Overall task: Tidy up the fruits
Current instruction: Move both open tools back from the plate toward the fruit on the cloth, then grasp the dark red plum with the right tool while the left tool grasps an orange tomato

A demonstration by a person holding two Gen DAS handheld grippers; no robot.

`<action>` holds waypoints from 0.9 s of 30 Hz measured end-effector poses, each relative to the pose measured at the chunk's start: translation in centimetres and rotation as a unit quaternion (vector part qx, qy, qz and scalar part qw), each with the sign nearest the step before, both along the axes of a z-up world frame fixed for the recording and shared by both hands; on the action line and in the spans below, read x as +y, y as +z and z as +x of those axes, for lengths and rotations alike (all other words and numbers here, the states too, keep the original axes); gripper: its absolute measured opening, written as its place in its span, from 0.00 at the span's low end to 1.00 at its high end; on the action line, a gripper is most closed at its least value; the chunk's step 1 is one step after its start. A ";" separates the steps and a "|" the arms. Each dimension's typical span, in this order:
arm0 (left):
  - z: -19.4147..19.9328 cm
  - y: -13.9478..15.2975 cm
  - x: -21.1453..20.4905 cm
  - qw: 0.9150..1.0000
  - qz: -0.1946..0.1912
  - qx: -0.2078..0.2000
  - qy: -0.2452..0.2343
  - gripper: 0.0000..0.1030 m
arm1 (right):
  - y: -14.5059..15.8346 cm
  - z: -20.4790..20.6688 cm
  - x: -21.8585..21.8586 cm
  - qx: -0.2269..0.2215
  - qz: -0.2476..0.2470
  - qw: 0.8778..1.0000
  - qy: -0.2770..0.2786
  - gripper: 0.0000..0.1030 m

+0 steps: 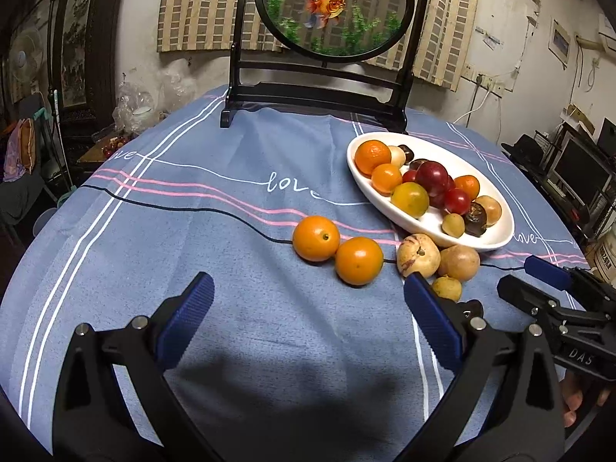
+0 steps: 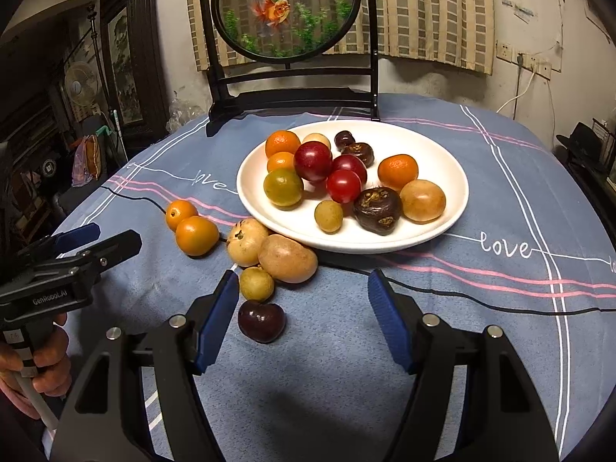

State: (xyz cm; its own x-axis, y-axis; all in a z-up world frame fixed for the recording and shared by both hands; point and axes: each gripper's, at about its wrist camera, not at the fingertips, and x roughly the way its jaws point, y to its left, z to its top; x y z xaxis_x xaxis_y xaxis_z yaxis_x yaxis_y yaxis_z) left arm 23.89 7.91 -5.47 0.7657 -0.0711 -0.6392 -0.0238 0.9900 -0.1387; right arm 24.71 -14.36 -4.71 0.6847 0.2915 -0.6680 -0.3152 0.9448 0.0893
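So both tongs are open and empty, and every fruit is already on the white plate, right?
Not quite. Both tongs, left and right, are open and empty, but not every fruit is on the white plate: the right wrist view shows two oranges, three tan fruits and a dark plum on the tablecloth.

My left wrist camera sits low over the bench [image 1: 154, 231], looking forward and slightly right between its own fingers [image 1: 184, 319], with the plate [image 1: 496, 236] off to the right. My right wrist camera is just as low and near, facing the plate [image 2: 458, 208] head-on. Both views share the plate, the loose oranges [image 1: 316, 238] [image 2: 181, 213] and the goldfish screen [image 1: 335, 4] [image 2: 287, 7] behind.
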 end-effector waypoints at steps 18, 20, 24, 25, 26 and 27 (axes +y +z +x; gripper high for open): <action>-0.1 0.2 0.6 1.000 -0.012 0.003 0.008 0.98 | -1.6 0.0 1.7 0.045 -0.001 0.997 0.069 0.68; -0.2 0.3 0.7 1.000 -0.012 0.001 0.008 0.98 | -1.8 -0.1 2.0 0.047 -0.006 0.996 0.072 0.68; -0.2 0.3 0.7 1.000 -0.012 0.001 0.010 0.98 | -2.2 0.0 2.3 0.049 -0.015 0.996 0.073 0.68; -0.2 0.4 0.7 1.000 -0.013 0.001 0.011 0.98 | -2.3 0.0 2.4 0.049 -0.017 0.996 0.073 0.68; -0.2 0.4 0.7 1.000 -0.014 0.001 0.012 0.98 | -2.4 0.1 2.4 0.049 -0.018 0.996 0.073 0.67; -0.2 0.4 0.7 1.000 -0.014 0.000 0.013 0.98 | -2.5 0.1 2.4 0.049 -0.020 0.996 0.073 0.64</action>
State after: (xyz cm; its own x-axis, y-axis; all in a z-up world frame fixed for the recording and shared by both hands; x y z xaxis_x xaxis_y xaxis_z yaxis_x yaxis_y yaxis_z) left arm 23.68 8.65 -5.04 0.7671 -0.0695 -0.6377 -0.0489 0.9849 -0.1661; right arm 24.80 -11.93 -7.19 0.5680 0.3547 -0.7427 -0.4407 0.8932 0.0895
